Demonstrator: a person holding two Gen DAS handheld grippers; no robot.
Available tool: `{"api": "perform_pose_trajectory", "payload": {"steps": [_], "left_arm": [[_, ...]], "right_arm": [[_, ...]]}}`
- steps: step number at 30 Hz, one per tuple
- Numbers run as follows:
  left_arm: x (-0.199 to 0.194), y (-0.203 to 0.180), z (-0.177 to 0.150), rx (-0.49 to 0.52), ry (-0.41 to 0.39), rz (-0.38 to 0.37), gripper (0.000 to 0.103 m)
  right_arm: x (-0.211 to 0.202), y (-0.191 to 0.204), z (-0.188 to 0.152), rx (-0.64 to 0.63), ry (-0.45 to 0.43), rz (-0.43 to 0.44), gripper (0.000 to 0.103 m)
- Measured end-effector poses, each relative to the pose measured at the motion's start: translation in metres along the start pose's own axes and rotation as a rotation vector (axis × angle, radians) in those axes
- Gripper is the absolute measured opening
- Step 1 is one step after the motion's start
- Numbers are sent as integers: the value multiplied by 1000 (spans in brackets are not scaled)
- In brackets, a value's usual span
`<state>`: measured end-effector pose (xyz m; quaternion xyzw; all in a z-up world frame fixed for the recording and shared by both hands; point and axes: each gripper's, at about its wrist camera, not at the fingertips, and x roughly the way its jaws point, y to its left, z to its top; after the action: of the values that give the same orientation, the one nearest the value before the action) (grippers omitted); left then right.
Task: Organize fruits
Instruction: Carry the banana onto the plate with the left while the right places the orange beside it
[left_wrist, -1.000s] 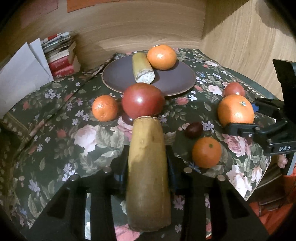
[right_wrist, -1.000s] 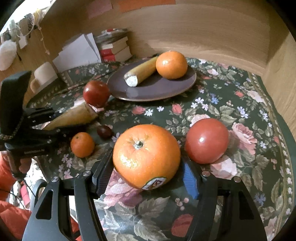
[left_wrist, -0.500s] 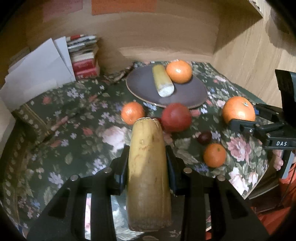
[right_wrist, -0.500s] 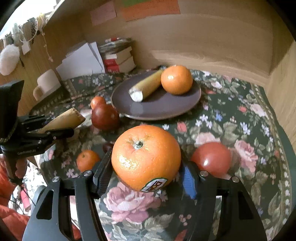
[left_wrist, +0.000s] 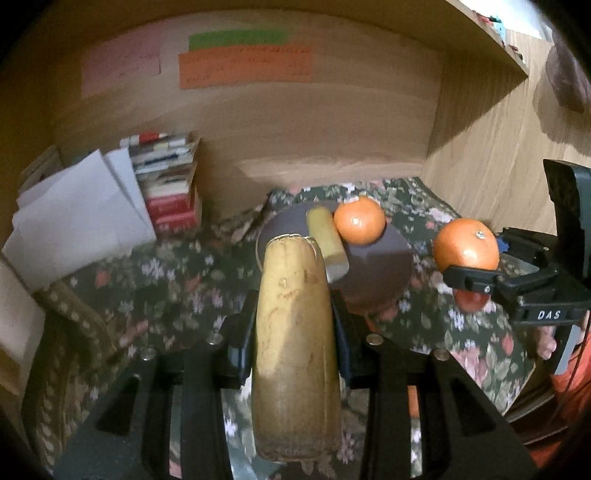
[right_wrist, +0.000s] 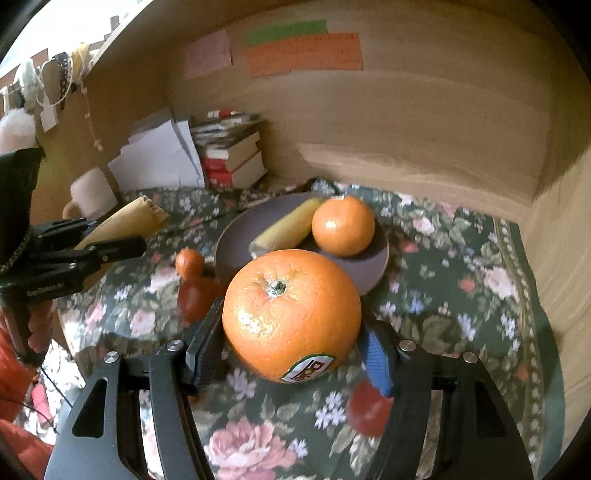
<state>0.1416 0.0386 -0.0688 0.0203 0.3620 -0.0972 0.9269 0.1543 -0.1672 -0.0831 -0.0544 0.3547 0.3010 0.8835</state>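
Note:
My left gripper (left_wrist: 295, 314) is shut on a yellow banana piece (left_wrist: 295, 350) and holds it high above the floral cloth. My right gripper (right_wrist: 291, 332) is shut on a big orange with a sticker (right_wrist: 291, 314), also lifted; it shows in the left wrist view (left_wrist: 466, 245). A dark plate (right_wrist: 369, 266) at the back holds another banana piece (right_wrist: 284, 229) and an orange (right_wrist: 342, 226). A red apple (right_wrist: 194, 295) and a small tangerine (right_wrist: 189, 260) lie left of the plate. A second red apple (right_wrist: 367, 410) lies near my right fingers.
A stack of books (right_wrist: 232, 155) and white papers (right_wrist: 159, 158) stand at the back left, with a white mug (right_wrist: 92, 192) beside them. Wooden walls close the back and right. A shelf (left_wrist: 491, 48) hangs above on the right.
Both grippers have risen and tilted up with their fruit. The table and plate now look farther and lower in both views.

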Motion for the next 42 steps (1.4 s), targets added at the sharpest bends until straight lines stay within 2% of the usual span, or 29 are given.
{"api": "perform_pose_trajectory", "payload": {"steps": [10,16,26,35,42], "left_arm": [[40,7,42,1,15,-31,36],[68,14,56,-1,43,-33,36],[121,21,64,-15,148,-63,36],[154,15,72,4,198,-68,36],[166,13,73,3,224,-62,36]], "right_arm": [[28,-8,23,-8,36,1,62],[53,-13,29,-9,105,21,62],[84,-15,33,-29,198,53,62],[98,-17,34,-23,237,54,62],[105,-19,36,-17,279,56,64]]}}
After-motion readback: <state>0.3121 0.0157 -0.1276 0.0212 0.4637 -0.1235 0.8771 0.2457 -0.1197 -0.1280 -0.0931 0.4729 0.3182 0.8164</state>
